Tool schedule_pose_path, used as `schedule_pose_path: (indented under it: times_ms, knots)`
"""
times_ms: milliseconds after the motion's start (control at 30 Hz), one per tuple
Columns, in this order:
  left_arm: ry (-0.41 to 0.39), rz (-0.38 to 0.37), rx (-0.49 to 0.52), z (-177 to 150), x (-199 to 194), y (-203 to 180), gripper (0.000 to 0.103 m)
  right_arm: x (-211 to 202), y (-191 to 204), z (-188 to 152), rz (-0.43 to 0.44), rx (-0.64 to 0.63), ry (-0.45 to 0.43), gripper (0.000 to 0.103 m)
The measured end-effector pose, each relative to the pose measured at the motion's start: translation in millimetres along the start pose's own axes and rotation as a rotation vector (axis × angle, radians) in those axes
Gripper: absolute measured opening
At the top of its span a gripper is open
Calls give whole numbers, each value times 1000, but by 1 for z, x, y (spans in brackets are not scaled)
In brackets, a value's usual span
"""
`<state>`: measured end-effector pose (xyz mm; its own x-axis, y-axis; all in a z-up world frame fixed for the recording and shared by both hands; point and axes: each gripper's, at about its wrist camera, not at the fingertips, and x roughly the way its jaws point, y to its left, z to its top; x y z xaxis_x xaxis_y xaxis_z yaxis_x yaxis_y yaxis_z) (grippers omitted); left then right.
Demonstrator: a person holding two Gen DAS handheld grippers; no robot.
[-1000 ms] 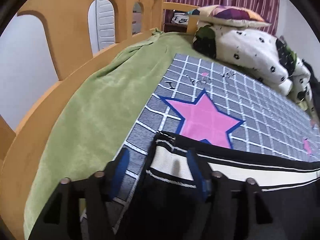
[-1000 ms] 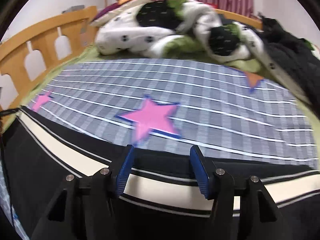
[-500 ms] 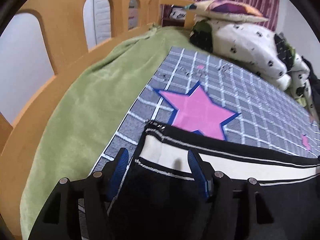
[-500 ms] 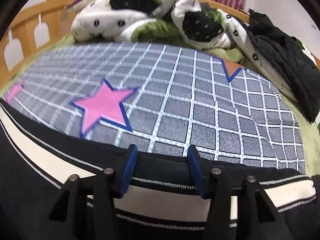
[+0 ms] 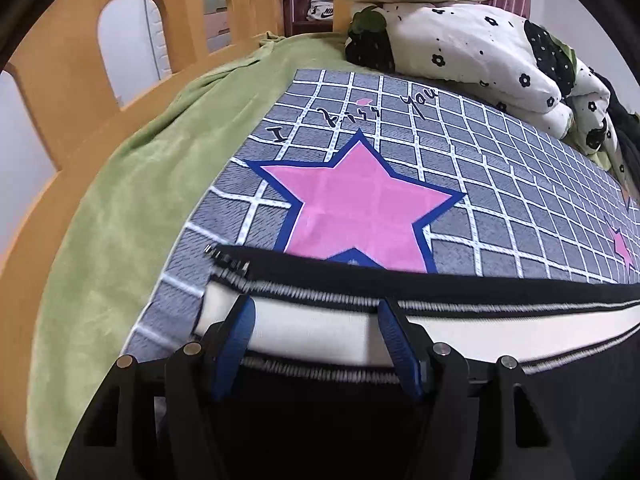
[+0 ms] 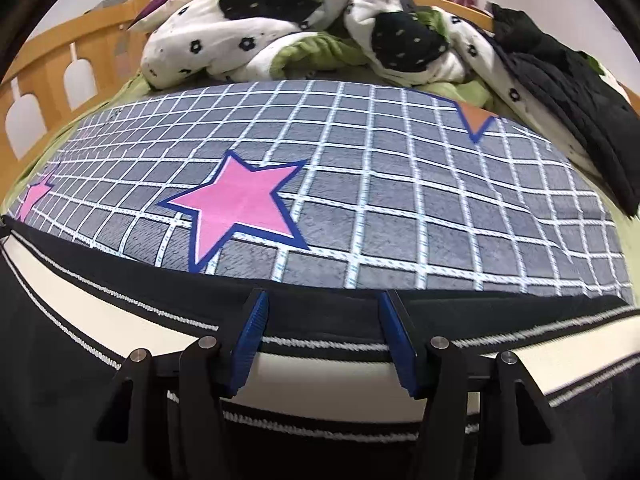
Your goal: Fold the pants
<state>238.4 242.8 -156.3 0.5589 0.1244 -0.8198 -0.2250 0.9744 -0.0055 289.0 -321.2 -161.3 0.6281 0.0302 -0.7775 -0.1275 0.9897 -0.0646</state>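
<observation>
Your left tool (image 5: 314,320) and right tool (image 6: 324,322) both hang spread over the pants (image 5: 500,312), pinching nothing; their jaws have just been widening, with striped cloth lying between the pads. The pants fill the lower part of each frame, their long cream stripe running left to right across both tools, the garment's end at lower left by the left tool. They lie on the bed's grid blanket (image 6: 400,184), bedding (image 6: 280,20) heaped along the top.
</observation>
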Motion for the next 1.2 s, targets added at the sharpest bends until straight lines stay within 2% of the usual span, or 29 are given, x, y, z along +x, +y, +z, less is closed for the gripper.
schedule_pose_path:
  times_ms: [133,233,300,433,567,667,767,833,967,1033,1133,1200]
  knots:
    - [8,-30,21,-17,-40,-2,62,-34,-9,-6,-72,67,-16,56]
    - [-3,-95,-16,-34,-76,0,62,-72,-15,-18,-91,126,-30,56]
    - [3,-135,-5,-45,-101,-6,62,-97,-16,-23,-98,154,-55,56]
    - [-28,-171,77,-56,-156,-31,62,-159,-15,-31,-24,236,-35,56]
    - [-107,-193,146,-56,-217,-57,62,-213,-1,-33,9,236,-29,56]
    - [-159,-196,166,-53,-262,-79,62,-249,16,-32,28,219,-67,56]
    - [-128,-246,164,-49,-281,-95,62,-282,35,-33,24,201,-125,56]
    - [-127,-275,163,-55,-287,-104,62,-297,45,-35,45,207,-143,56]
    - [-180,-251,171,-85,-269,-122,62,-304,60,-50,94,190,-172,60]
    - [-184,-242,161,-102,-245,-131,62,-289,69,-71,101,177,-199,61]
    - [-176,-273,144,-128,-203,-145,62,-248,82,-104,120,165,-195,61]
    - [-125,-296,165,-148,-164,-159,62,-219,93,-124,138,160,-174,61]
